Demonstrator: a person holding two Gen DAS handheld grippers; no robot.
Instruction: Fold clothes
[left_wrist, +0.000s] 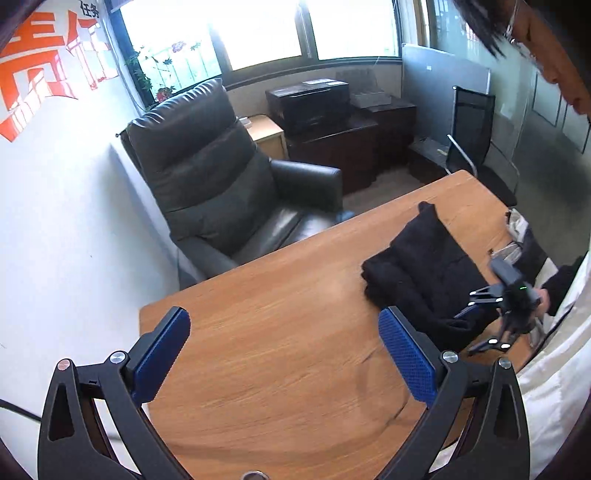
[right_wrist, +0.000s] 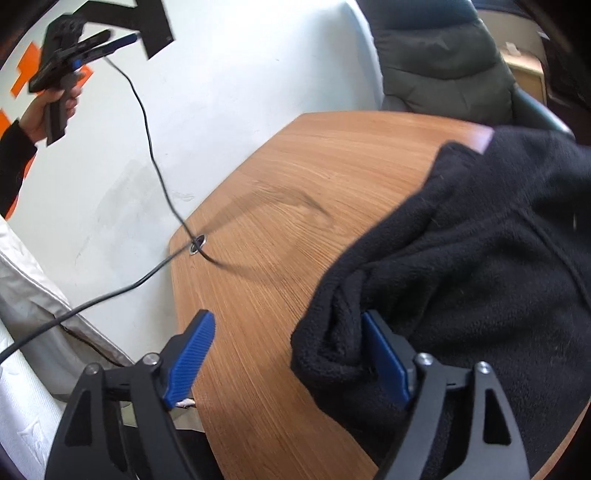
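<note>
Black fleece garment (right_wrist: 480, 258), bunched, on grained wooden table (right_wrist: 295, 184)

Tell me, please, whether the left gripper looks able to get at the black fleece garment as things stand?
Probably yes. The left gripper is open and empty above bare wooden table, with nothing between it and the black fleece garment. The right gripper sits at the garment's edge.
</note>
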